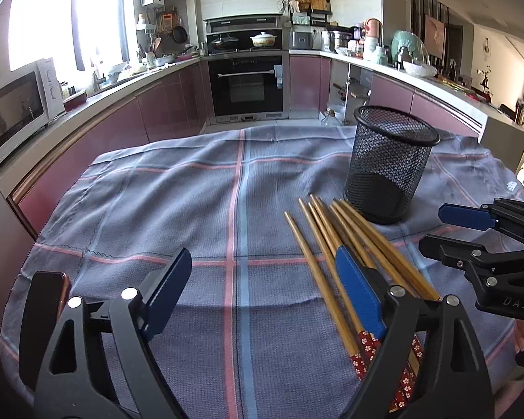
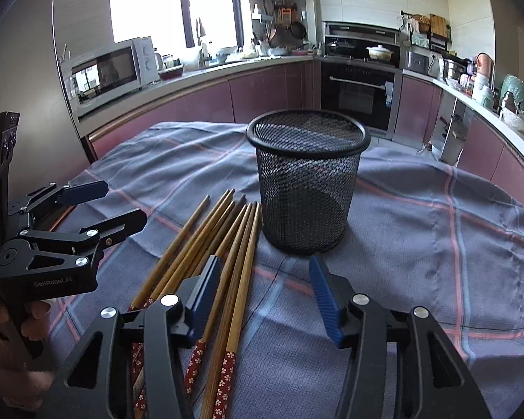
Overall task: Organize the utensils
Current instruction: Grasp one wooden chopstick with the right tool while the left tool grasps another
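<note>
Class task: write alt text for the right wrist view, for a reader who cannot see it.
A bundle of wooden chopsticks with red flowered handles lies on a blue-grey plaid tablecloth, just in front of an empty black wire-mesh cup. The right claw hangs open over them; the left claw, also open, waits at the left.

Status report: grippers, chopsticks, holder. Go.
Left gripper open, empty. Right gripper open, empty. Chopsticks loose on cloth beside upright mesh holder, which is empty. Nothing in the way.
</note>
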`<state>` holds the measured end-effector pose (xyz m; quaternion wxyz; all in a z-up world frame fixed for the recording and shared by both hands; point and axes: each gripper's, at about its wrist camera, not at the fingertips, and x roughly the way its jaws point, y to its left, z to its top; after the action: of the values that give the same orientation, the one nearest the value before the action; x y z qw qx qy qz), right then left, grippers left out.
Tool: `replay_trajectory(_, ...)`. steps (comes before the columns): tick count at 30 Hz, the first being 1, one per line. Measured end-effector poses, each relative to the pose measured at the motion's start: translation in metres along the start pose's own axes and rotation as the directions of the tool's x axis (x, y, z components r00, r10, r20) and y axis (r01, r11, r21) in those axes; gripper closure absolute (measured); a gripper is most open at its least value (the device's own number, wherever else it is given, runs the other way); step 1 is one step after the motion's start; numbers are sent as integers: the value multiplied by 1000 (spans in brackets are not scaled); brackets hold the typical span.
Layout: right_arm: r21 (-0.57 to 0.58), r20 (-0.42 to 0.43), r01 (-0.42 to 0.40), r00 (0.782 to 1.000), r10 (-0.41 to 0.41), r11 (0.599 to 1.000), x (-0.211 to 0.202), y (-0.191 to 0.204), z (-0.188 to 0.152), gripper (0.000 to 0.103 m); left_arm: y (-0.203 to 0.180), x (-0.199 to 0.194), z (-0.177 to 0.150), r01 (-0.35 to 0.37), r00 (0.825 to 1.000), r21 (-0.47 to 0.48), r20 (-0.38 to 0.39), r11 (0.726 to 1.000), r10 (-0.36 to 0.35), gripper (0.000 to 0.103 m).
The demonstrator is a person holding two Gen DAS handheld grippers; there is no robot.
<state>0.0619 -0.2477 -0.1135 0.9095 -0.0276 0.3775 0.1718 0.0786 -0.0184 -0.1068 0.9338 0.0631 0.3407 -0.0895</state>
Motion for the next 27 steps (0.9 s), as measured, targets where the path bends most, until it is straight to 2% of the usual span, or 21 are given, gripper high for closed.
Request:
replay_trajectory(8, 15, -107, -11, 994, 12, 1000, 21, -4, -3, 72, -11, 32, -6, 34, 994, 41, -110, 999, -29, 27)
replay_trajectory(12, -1, -120, -15, 993, 15, 1000, 25, -3, -2, 72, -13, 44, -6, 39, 988, 48, -148, 998, -32, 32)
replay_trajectory(17, -24, -139, -9, 990, 6, 1000, 29, -2, 1, 72, -14, 53, -3, 80, 983, 59, -167, 995, -69, 41)
replay_trajectory(21, -48, -157, 1, 987, -8, 999, 35, 1, 3, 73, -14, 62, 0, 131, 969, 41, -215, 991, -119, 49)
replay_trajectory(25, -49, -162, -4, 987, -4, 999, 39, 3, 6, 78, -16, 65, 3, 142, 967, 48, -219, 989, -128, 56)
replay_trajectory(27, -49, -165, -15, 986, 6, 999, 40, 3, 6, 85, -15, 63, 3, 151, 965, 41, -224, 988, -139, 60)
